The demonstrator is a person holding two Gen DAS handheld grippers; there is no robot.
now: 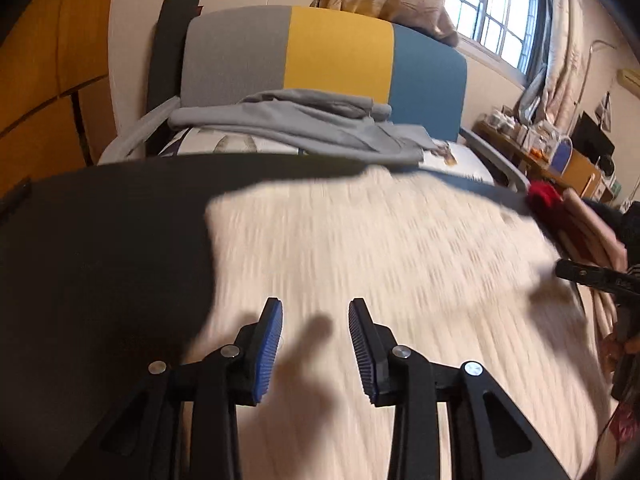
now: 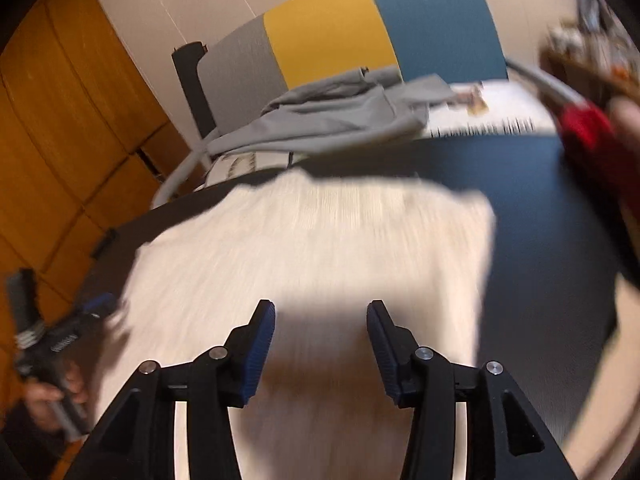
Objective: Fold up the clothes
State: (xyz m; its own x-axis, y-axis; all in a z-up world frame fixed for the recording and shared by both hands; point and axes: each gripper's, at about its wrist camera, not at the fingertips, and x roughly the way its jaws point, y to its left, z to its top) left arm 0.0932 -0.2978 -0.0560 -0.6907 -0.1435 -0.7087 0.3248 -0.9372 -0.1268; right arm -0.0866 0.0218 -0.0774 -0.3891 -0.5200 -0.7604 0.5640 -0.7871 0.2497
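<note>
A cream knitted garment lies spread flat on the dark table, blurred in both wrist views, and both claws hang just above it. The left gripper has its blue-padded fingers spread apart with nothing between them, and the right gripper is likewise released and empty over the near part of the cloth. Beyond the table's far edge a grey garment lies crumpled on a chair with a grey, yellow and blue back.
</note>
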